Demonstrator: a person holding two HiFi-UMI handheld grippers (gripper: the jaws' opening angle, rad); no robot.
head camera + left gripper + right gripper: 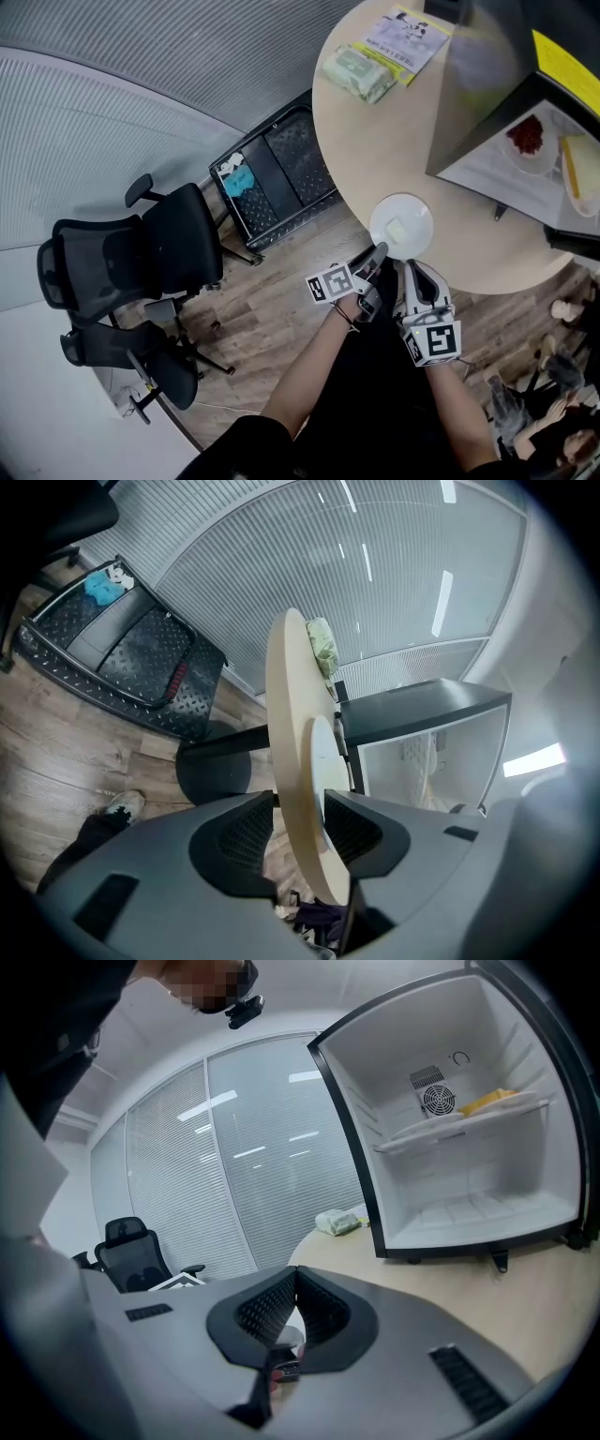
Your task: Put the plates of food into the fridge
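**A:** Where does the plate lie?

**B:** The white plate [418,208], with a pale piece of food [397,228] on it, sits on the round counter [375,141]. It is right at the edge nearest the person and outside the fridge [487,94].

**A:** And the left gripper?

**B:** The left gripper [377,253] reaches in at the plate's near-left rim. In the left gripper view its fingers [246,832] stand wide apart. The counter's edge and the plate's near rim lie in the gap between them. One finger is on the plate's side and the other is towards the counter's underside. They are not clamped on anything, though I can't tell whether either one brushes a surface.

**A:** The right one?

**B:** The right gripper [410,272] hangs just beside the plate's near edge, close alongside the left. Its fingers are pressed together with nothing between them, and they point across the counter towards the fridge.

**A:** What is in the fridge?

**B:** It stands open on the counter. On its shelf [459,1124] are a dish [511,150] of red food [527,136] and, next to it, something yellow [570,167]. Both are well apart from the plate at the edge.

**A:** Anything else around?

**B:** A pack of wipes [358,73] and a leaflet [408,37] lie on the far side of the counter. On the floor are two black office chairs [141,253] and a black tray [277,173].
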